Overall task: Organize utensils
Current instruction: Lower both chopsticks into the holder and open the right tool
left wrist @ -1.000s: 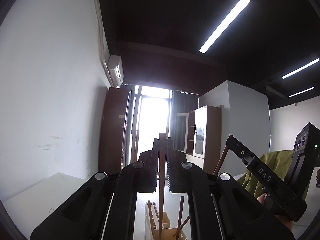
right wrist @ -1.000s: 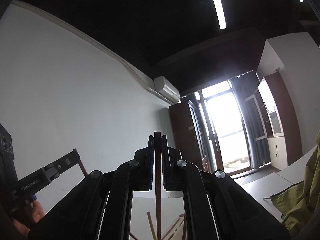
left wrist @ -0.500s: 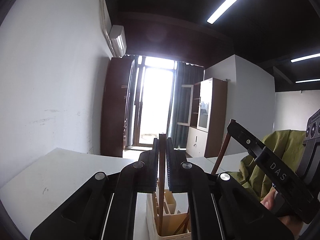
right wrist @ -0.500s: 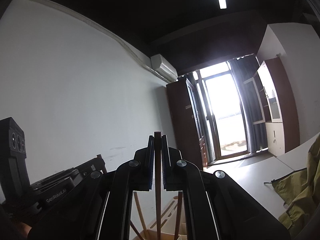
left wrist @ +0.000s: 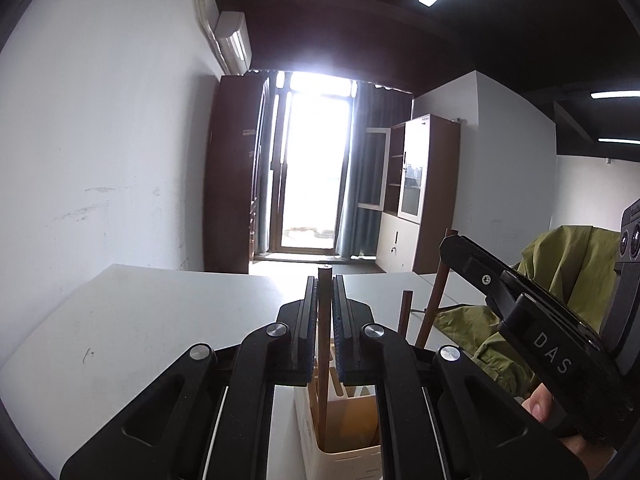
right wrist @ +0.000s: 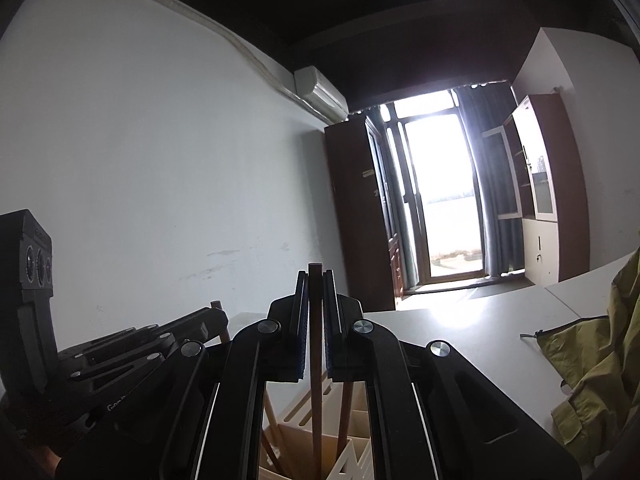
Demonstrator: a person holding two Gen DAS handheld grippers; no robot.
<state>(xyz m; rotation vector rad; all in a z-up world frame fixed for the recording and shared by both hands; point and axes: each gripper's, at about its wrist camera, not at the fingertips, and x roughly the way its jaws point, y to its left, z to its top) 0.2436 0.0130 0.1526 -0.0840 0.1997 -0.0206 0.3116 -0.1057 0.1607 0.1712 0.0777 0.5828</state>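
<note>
My left gripper [left wrist: 325, 280] is shut on a brown wooden chopstick [left wrist: 323, 360] that hangs down into a cream utensil holder [left wrist: 340, 448] on the white table [left wrist: 140, 328]. My right gripper [right wrist: 315, 276] is shut on another brown chopstick [right wrist: 316, 408], whose lower end goes into the same cream holder [right wrist: 360, 460]. The right gripper also shows in the left wrist view [left wrist: 520, 304], holding its chopstick [left wrist: 434, 304] at a slant. Another chopstick [left wrist: 405, 312] stands in the holder. The left gripper body shows in the right wrist view [right wrist: 120, 352].
A green jacket [left wrist: 560, 280] lies on the table at the right; it also shows in the right wrist view [right wrist: 600, 360]. A white wall is at the left. Brown cabinets [left wrist: 232, 172] and a bright door stand at the back.
Both grippers have tilted downward toward the table. The holder has come closer and fuller into view, and both chopsticks have sunk lower into it.
</note>
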